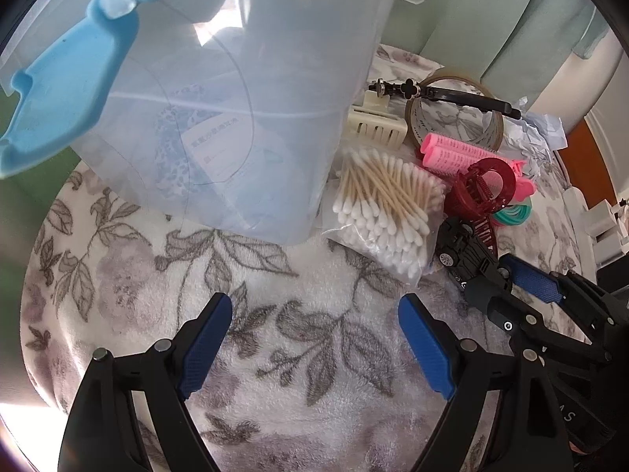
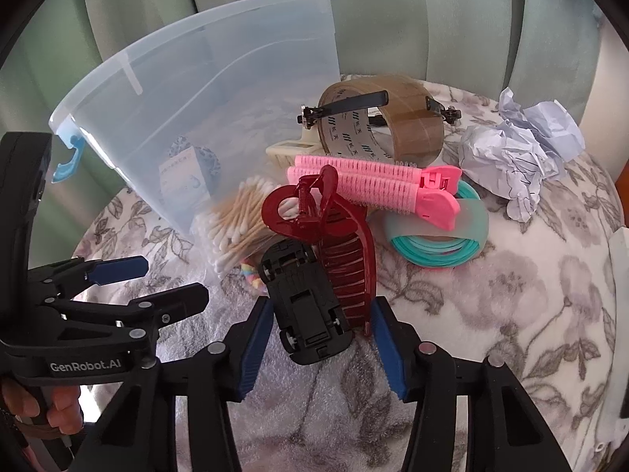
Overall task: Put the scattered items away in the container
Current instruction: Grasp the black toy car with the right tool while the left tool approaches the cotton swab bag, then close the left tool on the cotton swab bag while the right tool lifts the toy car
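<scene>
Black plastic, the toy car [image 2: 308, 306] lies belly-up on the floral blanket [image 2: 491, 314] between the pads of my right gripper [image 2: 320, 348], which bracket it without clearly pressing yet. My left gripper [image 1: 314, 346] hangs spread and empty. The container [image 2: 204, 106] stands just behind. Risk: the red hair claw [image 2: 338, 244] touches the car and could snag, dragging along.

Toy car [image 2: 308, 306] lies in front of hair claw [image 2: 326, 232]; cotton swabs [image 2: 240, 228] to their left, against container [image 2: 188, 90]; tape roll [image 2: 381, 118] behind.
</scene>
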